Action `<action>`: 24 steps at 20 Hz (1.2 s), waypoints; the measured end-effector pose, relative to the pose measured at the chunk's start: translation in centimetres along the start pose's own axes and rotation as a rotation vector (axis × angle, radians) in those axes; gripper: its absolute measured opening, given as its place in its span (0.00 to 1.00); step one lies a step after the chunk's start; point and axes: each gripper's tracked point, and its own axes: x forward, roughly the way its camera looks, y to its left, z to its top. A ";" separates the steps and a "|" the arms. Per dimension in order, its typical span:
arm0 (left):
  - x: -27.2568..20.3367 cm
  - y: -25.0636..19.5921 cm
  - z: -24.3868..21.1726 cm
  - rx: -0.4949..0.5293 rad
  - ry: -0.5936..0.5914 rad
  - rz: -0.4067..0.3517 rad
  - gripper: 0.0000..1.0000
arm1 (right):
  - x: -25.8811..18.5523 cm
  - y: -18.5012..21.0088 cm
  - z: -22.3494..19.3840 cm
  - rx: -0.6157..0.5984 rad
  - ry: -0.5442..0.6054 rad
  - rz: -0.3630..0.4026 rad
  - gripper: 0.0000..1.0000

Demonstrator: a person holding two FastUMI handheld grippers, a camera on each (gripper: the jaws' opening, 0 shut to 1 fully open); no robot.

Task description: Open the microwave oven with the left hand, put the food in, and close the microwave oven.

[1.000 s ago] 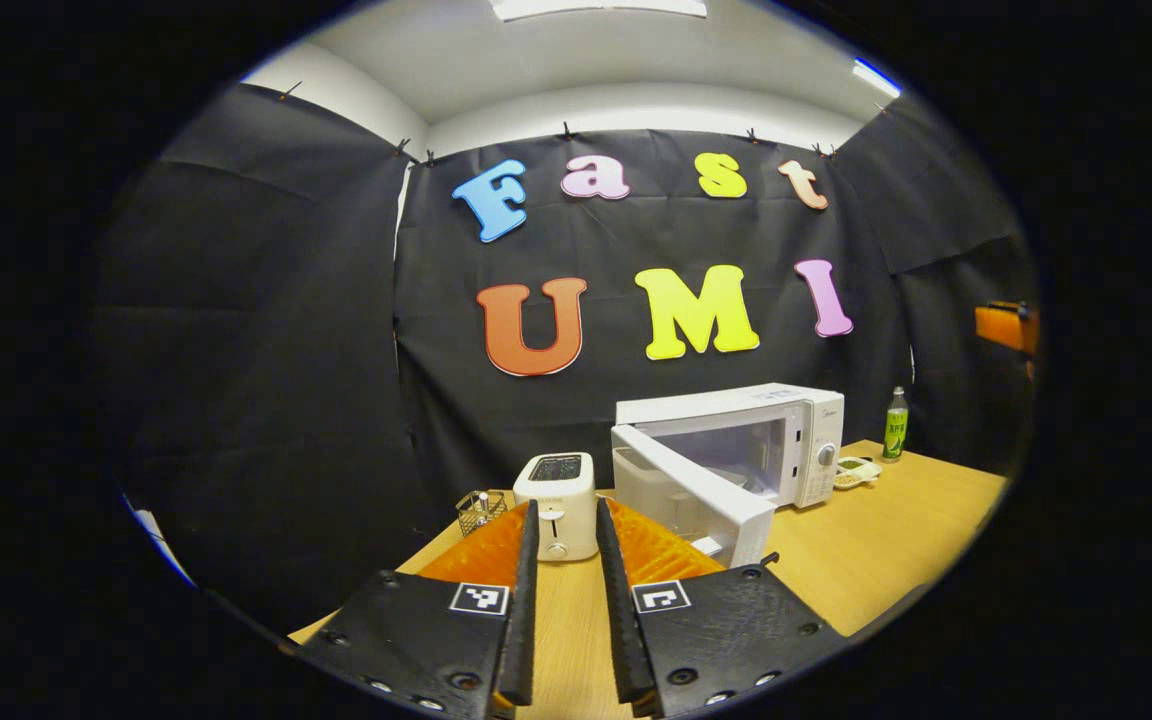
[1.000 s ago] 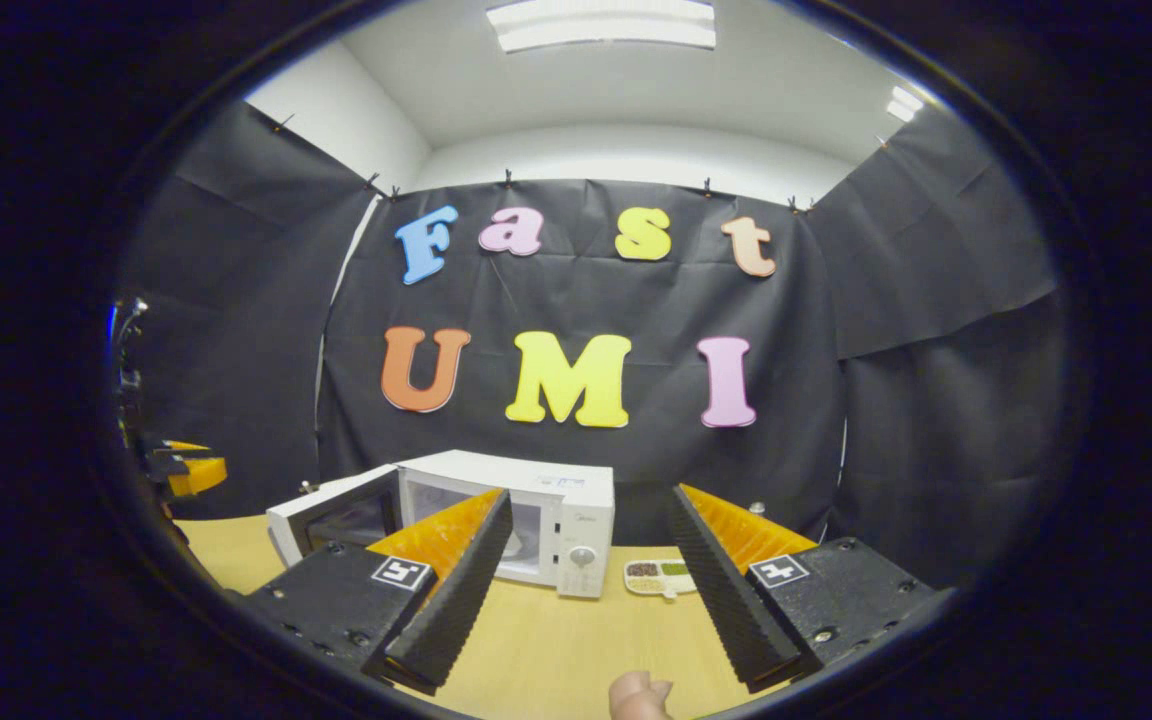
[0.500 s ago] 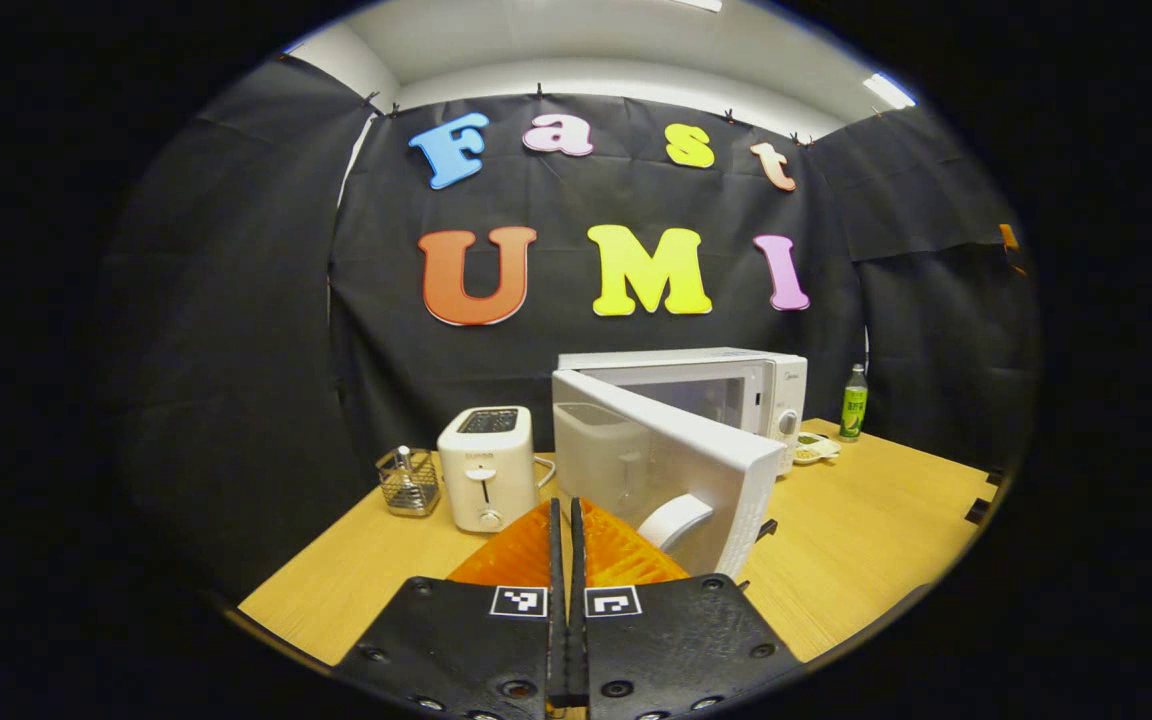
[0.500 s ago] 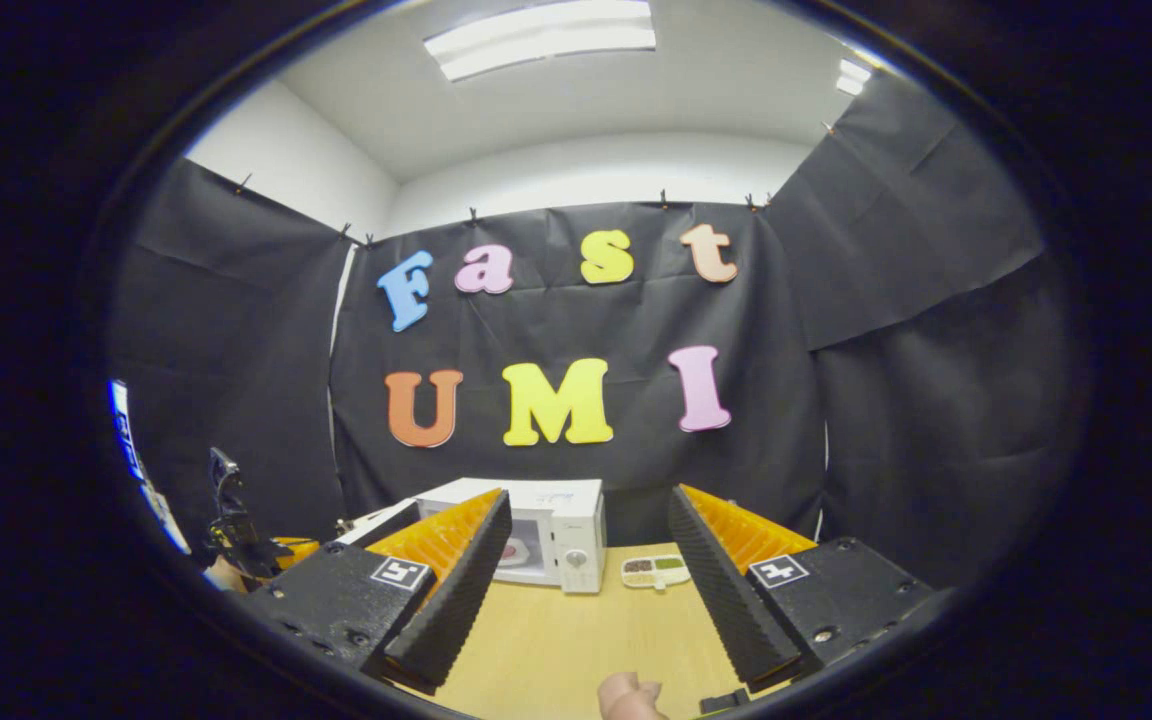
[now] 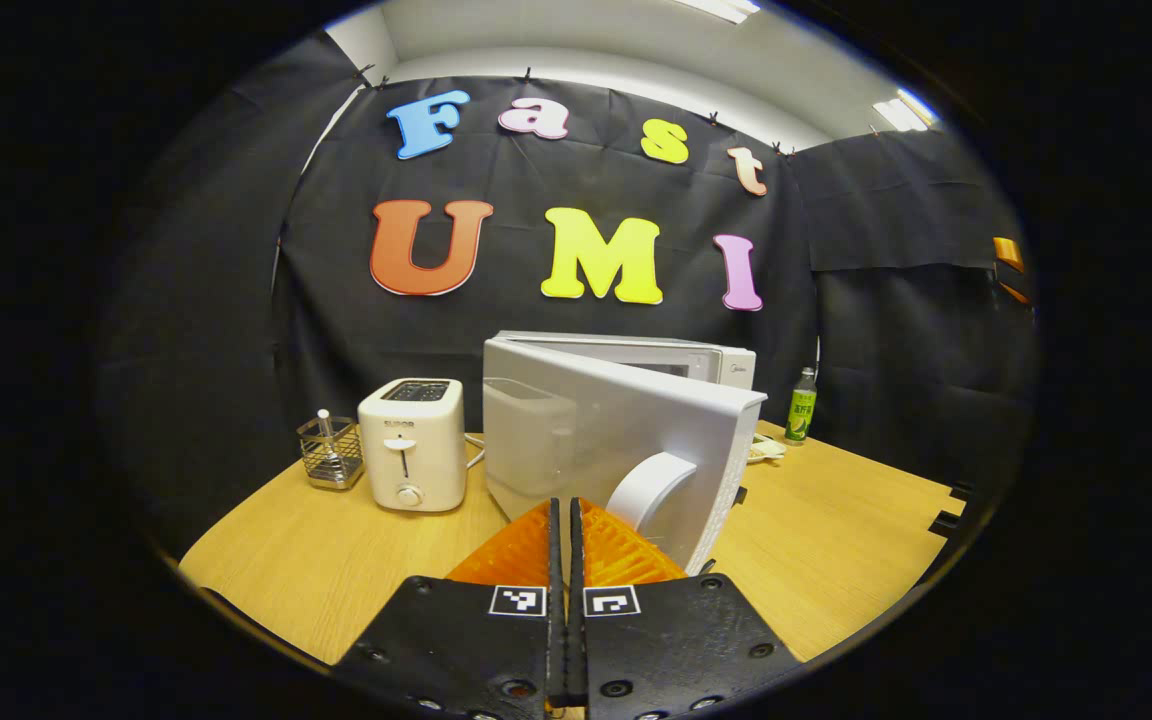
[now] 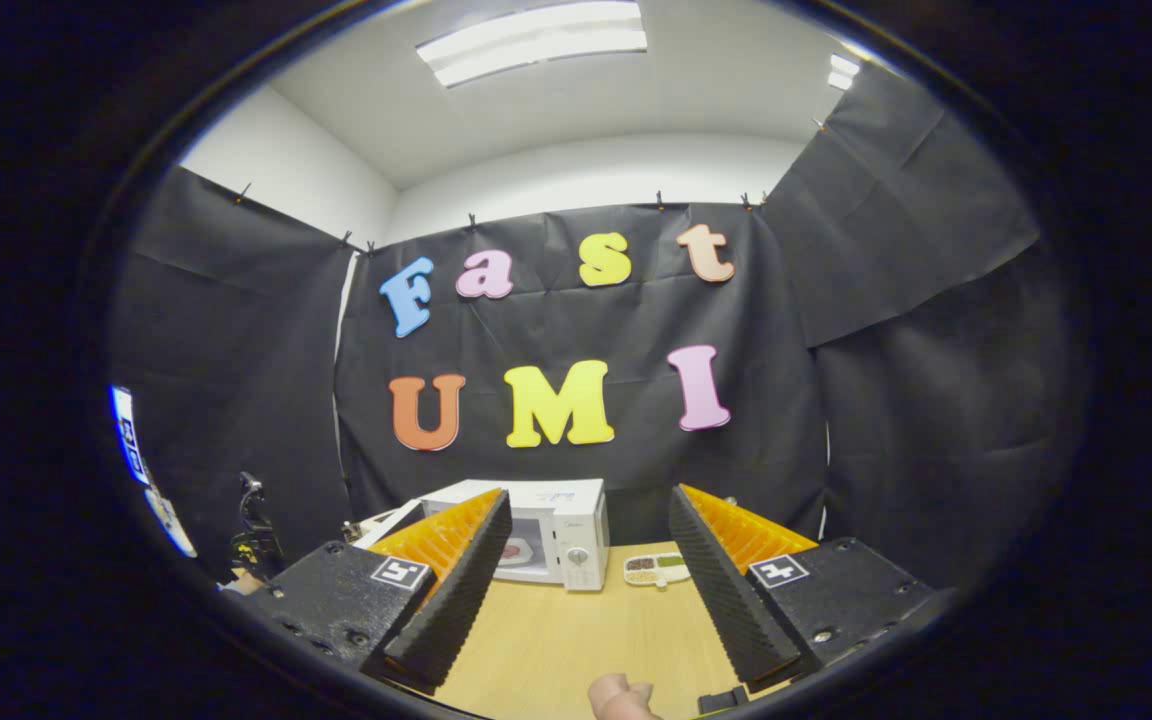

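In the left gripper view, the left gripper (image 5: pixel 566 590) has its fingers pressed together with nothing between them, just before the door (image 5: pixel 606 440) of the microwave (image 5: pixel 636 352), which stands partly open, its curved handle (image 5: pixel 648 490) close ahead. A toaster (image 5: pixel 412 443), a wire basket (image 5: pixel 329 452) and a green bottle (image 5: pixel 801 406) stand on the wooden table (image 5: pixel 336 560).

In the right gripper view, the right gripper (image 6: pixel 586 570) is spread wide and empty, well back from the microwave (image 6: pixel 576 530). Food (image 6: pixel 512 550) shows inside the oven, a divided dish (image 6: pixel 656 569) sits beside it, and a fingertip (image 6: pixel 621 697) shows at the bottom.
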 end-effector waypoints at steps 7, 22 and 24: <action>6.8 -4.9 -0.9 0.000 0.009 -0.117 0.00 | -0.1 -0.9 -0.8 0.010 0.015 0.007 1.00; 18.8 -11.7 -0.2 -0.014 0.016 -0.113 0.00 | 5.5 -6.2 -5.9 -0.029 0.126 -0.054 1.00; 20.6 -12.3 -0.3 -0.034 0.028 -0.092 0.00 | 6.5 -6.2 -6.3 -0.031 0.127 -0.033 1.00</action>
